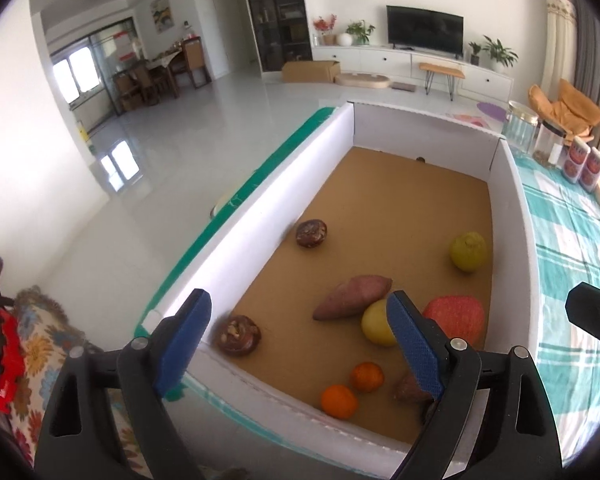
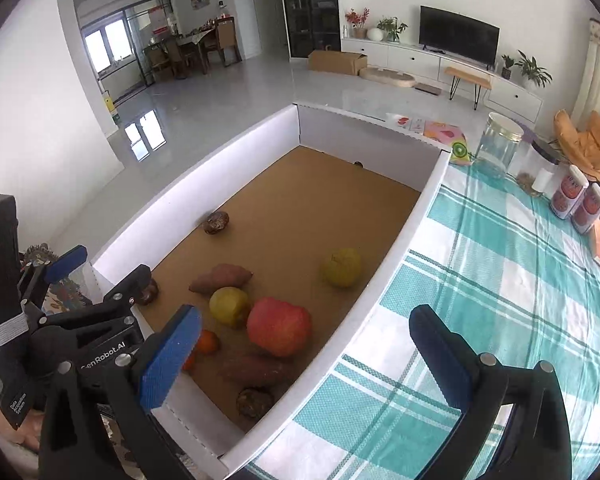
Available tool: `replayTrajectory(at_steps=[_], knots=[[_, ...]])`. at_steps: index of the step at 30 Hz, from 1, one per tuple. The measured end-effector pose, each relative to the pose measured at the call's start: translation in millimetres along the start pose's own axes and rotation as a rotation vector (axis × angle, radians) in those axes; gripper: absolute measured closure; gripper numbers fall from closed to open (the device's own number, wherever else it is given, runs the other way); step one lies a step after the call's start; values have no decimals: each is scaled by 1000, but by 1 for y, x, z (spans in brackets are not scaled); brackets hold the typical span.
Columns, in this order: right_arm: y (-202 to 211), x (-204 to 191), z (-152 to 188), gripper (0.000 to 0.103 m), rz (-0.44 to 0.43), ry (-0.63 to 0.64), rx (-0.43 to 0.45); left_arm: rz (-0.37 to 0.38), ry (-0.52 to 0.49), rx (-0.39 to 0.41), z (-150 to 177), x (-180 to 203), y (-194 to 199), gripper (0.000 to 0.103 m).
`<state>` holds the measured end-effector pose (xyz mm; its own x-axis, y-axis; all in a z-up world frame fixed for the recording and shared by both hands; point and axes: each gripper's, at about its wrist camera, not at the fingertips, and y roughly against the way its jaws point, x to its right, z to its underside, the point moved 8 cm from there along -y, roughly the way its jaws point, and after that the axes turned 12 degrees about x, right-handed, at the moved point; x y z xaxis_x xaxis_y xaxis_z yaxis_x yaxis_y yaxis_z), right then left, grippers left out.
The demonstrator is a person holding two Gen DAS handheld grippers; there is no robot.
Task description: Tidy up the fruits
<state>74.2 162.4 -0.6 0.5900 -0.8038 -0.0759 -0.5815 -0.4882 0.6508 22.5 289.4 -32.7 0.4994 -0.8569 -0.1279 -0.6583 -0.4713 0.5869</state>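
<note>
A white box point(image 1: 256, 196) with a brown floor holds the produce. In it lie a sweet potato point(image 1: 352, 296), a yellow fruit point(image 1: 376, 324), a red apple point(image 1: 456, 316), a green-yellow citrus point(image 1: 469, 251), two oranges point(image 1: 339, 401), a second sweet potato point(image 2: 254, 370) and dark brown fruits point(image 1: 311, 233). My left gripper point(image 1: 300, 340) is open and empty above the box's near end. My right gripper point(image 2: 304, 360) is open and empty over the box's near right corner point(image 2: 236, 452). The left gripper also shows in the right wrist view point(image 2: 100, 276).
The box sits on a teal-and-white checked tablecloth point(image 2: 480, 280). Glass jars point(image 2: 498, 146), two red-labelled cans point(image 2: 578, 200) and a flat packet stand at the table's far right. A patterned cushion point(image 1: 40, 332) lies left of the box. The living room floor lies beyond.
</note>
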Motion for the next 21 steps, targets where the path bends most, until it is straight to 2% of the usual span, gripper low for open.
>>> replayTrajectory(at_steps=[3, 7, 21], knots=[[9, -10, 9, 0, 16, -5, -13, 3, 26, -2, 4, -10, 5, 12], [7, -22, 18, 0, -3, -23, -44, 18, 53, -2, 7, -17, 12, 12], [5, -38, 24, 0, 16, 3, -42, -6, 36, 6, 8, -21, 13, 12]])
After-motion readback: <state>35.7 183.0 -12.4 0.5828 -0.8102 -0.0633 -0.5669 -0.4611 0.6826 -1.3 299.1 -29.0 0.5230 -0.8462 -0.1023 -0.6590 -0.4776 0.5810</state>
